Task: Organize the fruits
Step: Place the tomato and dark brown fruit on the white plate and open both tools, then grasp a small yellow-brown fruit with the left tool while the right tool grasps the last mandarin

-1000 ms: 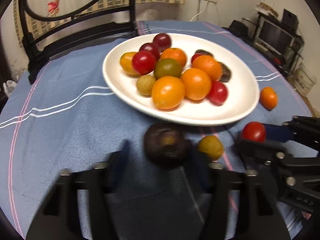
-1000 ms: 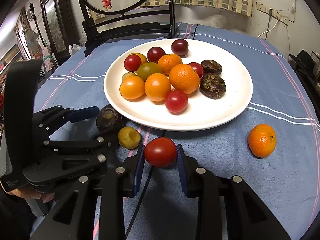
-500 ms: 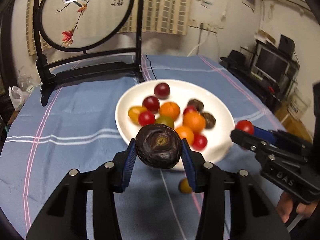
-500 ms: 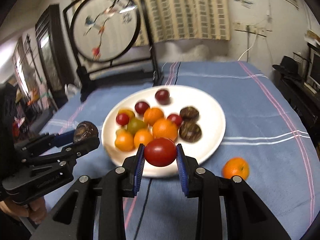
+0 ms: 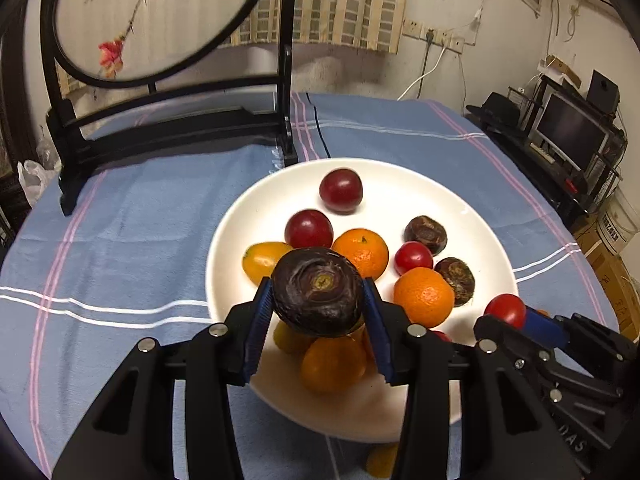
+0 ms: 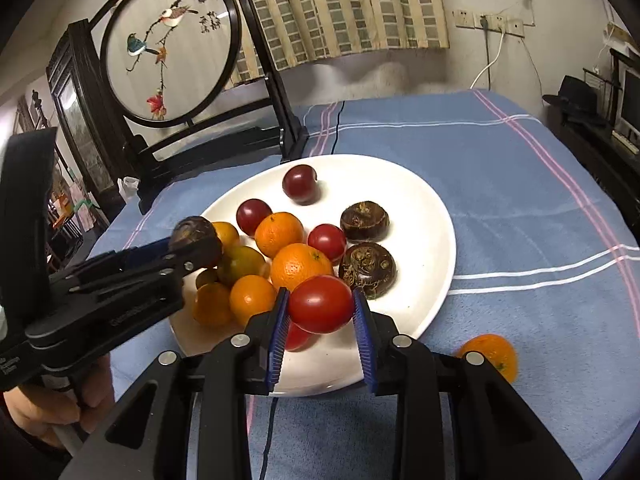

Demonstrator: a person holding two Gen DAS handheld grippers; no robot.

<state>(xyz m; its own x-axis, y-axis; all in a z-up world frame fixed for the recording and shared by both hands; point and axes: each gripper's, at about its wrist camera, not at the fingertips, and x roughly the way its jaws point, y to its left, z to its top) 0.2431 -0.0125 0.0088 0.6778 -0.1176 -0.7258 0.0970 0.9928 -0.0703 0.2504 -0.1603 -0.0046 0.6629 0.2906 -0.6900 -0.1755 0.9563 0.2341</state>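
My left gripper (image 5: 318,308) is shut on a dark brown water chestnut (image 5: 318,290), held in the air over the near left part of the white plate (image 5: 240,224). The same chestnut (image 6: 196,238) and the left gripper (image 6: 188,246) show at the left of the right wrist view. My right gripper (image 6: 322,314) is shut on a red tomato (image 6: 322,304) above the plate's (image 6: 432,216) near rim; that tomato (image 5: 505,310) also shows in the left wrist view. The plate holds several oranges, red tomatoes, plums and two more chestnuts.
A loose orange (image 6: 490,354) lies on the blue striped cloth (image 6: 500,184) right of the plate. A small yellow fruit (image 5: 380,460) lies on the cloth below the plate's near edge. A black-framed round embroidered screen (image 6: 172,48) stands at the table's far left. A hand (image 6: 52,400) grips the left tool.
Both grippers have lifted their fruits off the cloth, the chestnut and the tomato, and carried them forward over the near side of the plate.
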